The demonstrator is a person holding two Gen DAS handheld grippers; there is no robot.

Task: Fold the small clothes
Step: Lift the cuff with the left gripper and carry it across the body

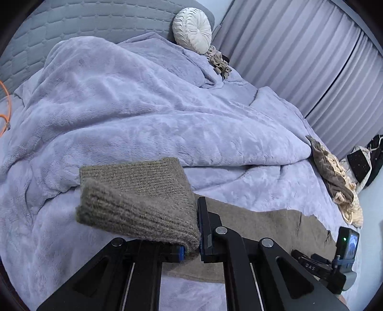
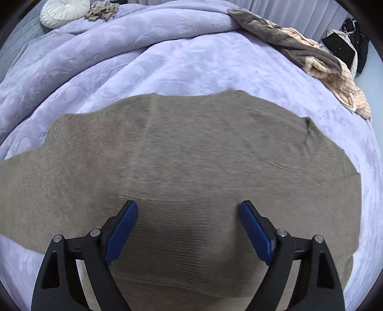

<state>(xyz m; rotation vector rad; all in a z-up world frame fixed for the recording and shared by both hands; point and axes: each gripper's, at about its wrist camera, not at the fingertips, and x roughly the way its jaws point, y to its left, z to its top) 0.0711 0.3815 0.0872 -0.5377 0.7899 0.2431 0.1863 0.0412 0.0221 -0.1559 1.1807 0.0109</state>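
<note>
Sweater (image 1: 136, 203) edge pinched in left gripper (image 1: 191, 251), lifted for folding; right gripper (image 2: 188, 227) wide, empty, above flat knit

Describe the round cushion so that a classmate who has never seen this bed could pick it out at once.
Start at the lilac blanket covering the bed and follow it up to the grey quilted headboard. The round cushion leans there, beside a crumpled beige garment. It alone is cream-white, disc-shaped, with pleats running into a centre button.

sweater (image 2: 167, 155) lies on blanket (image 2: 191, 59), cushion (image 2: 64, 12) behind.
</note>
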